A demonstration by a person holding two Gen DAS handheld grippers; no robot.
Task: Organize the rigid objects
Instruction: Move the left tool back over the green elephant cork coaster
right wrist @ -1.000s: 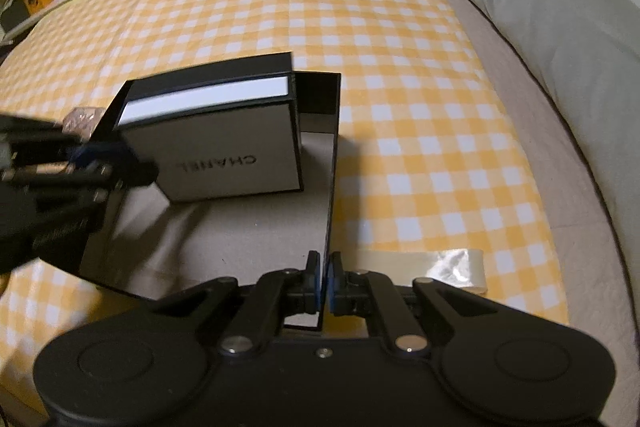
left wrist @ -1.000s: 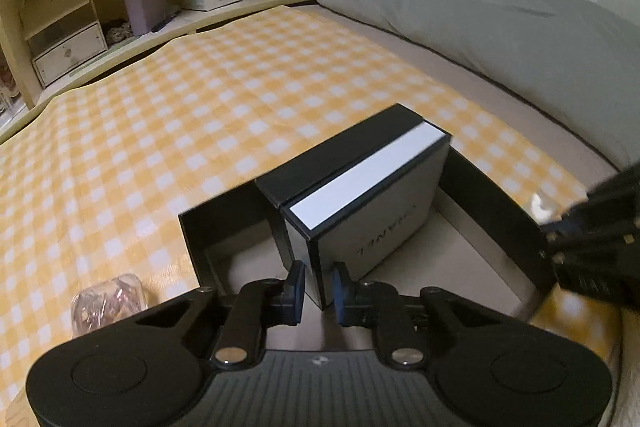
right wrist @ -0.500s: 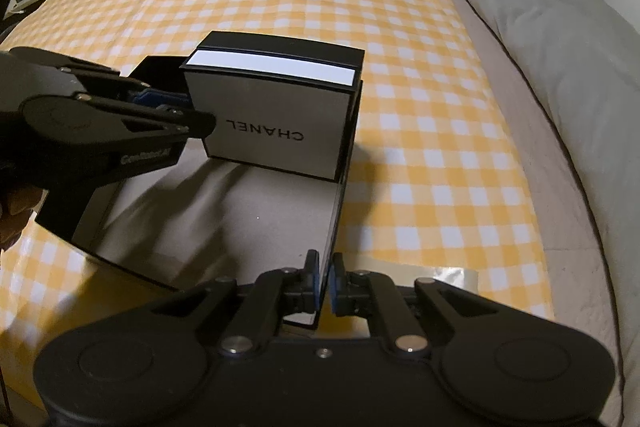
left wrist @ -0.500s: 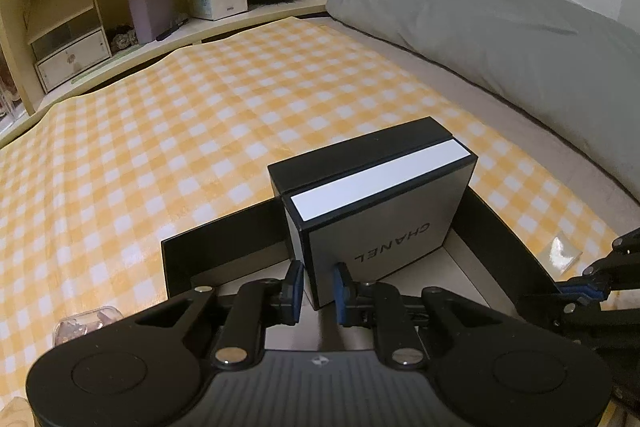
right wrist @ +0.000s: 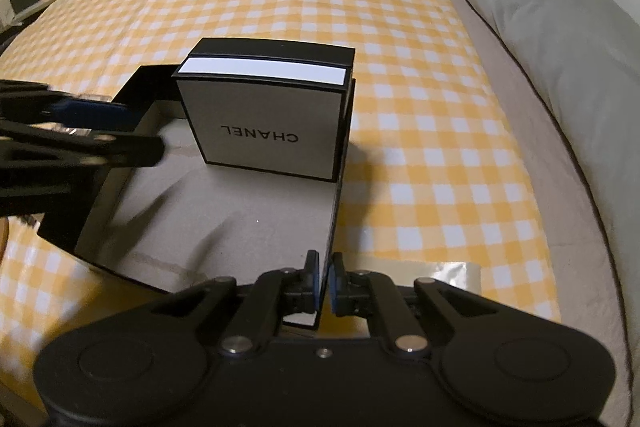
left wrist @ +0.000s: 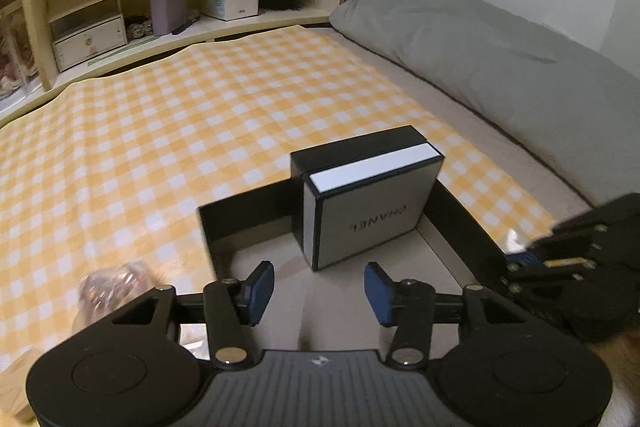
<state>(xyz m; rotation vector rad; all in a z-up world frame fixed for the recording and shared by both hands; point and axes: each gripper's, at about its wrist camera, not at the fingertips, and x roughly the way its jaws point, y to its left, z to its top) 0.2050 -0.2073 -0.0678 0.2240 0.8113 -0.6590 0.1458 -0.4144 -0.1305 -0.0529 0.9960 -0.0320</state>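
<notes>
With the right gripper (right wrist: 324,285) clamping the near wall of the black tray (right wrist: 96,211) steady, the left gripper (left wrist: 319,293), jaws just opening and empty, should be retreating straight off the white box (left wrist: 372,217) standing upright in the tray's far corner.

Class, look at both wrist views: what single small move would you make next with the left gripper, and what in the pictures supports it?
Probably draw the left gripper back and clear of the black tray. Its jaws have just been opening and nothing is between them; the Chanel box stands on edge inside the tray, against its far wall, untouched. The right gripper is shut on the tray's near wall, steadying it.
</notes>
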